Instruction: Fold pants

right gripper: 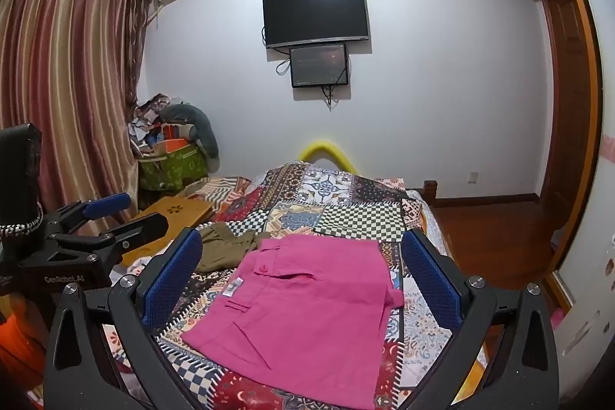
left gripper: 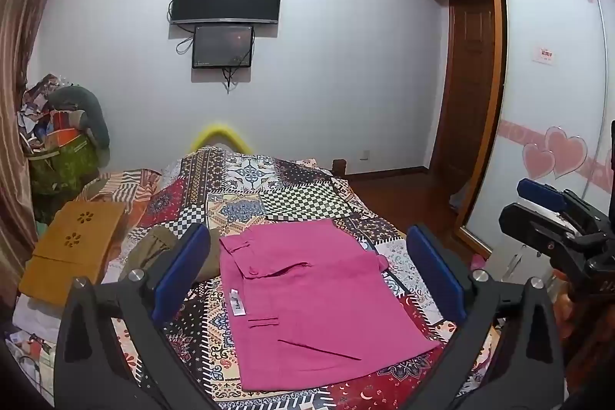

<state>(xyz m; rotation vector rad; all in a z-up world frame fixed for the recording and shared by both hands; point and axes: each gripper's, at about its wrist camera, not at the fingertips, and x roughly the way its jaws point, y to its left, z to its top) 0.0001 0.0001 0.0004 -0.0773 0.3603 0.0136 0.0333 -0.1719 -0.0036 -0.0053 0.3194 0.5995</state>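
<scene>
Pink pants (left gripper: 307, 302) lay folded into a flat rectangle on a patchwork bed (left gripper: 292, 195), framed between the blue-padded fingers (left gripper: 180, 268) of the left gripper (left gripper: 307, 275), which stood spread wide and gripped nothing. The fabric sat below and beyond the fingertips, touching neither pad. A white label showed on the pants nearer the left finger, with a button and pocket flap just past it.

The right gripper (right gripper: 303, 279) hung over the same bed, its fingers (right gripper: 173, 275) likewise spread apart and empty, with the pants (right gripper: 303, 310) lying between them and slightly skewed, one corner reaching toward the left finger. An olive garment (right gripper: 223, 248) was bunched on the bed just beyond the left fingertip, beside the far left corner of the pants. In the left wrist view the same garment (left gripper: 153, 248) was partly hidden behind the left finger.

Each gripper showed in the other's camera: the right gripper (left gripper: 553, 214) off to the right of the left gripper's fingers, the left gripper (right gripper: 107, 214) off to the left of the right one's.

A yellow-brown board (left gripper: 73, 248) with flower-shaped cutouts rested at the bed's edge, left of both sets of fingers. A dark television (right gripper: 315, 14) hung on the wall straight ahead, well beyond the fingertips.
</scene>
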